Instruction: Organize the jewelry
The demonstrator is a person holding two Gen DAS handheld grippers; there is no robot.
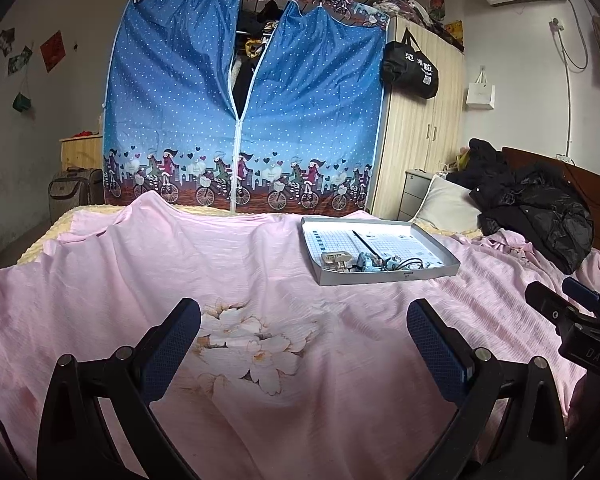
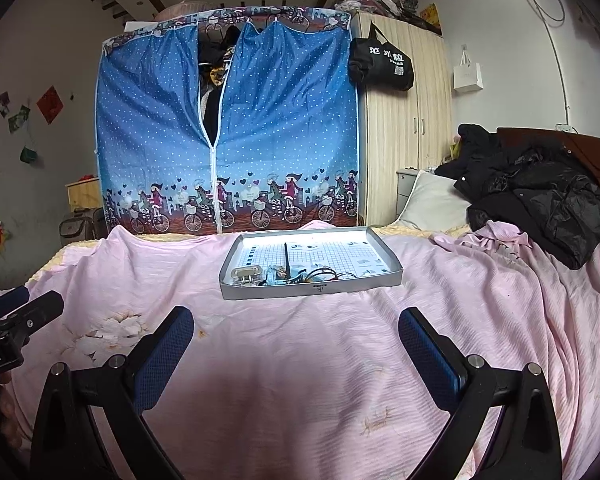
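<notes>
A shallow grey tray [image 2: 314, 290] with a grid-printed floor lies on the pink bedspread [image 2: 300, 360]. Along its near wall sits a jumble of jewelry [image 2: 296, 274]: a pale clasp-like piece [image 2: 244, 274], bluish pieces and dark cords. In the left wrist view the same tray [image 1: 388, 274] lies ahead to the right, with the jewelry [image 1: 364, 262] at its near edge. My right gripper [image 2: 296, 336] hovers open above the bedspread, short of the tray. My left gripper [image 1: 304, 332] is open over a flower print [image 1: 252, 344], empty. Each gripper shows at the edge of the other's view.
A blue dotted fabric wardrobe [image 2: 228, 120] stands beyond the bed's far edge, with a wooden wardrobe [image 2: 404, 120] beside it. Black jackets [image 2: 540, 196] and a pillow [image 2: 432, 200] lie at the right. A suitcase [image 1: 74, 192] stands on the floor at the left.
</notes>
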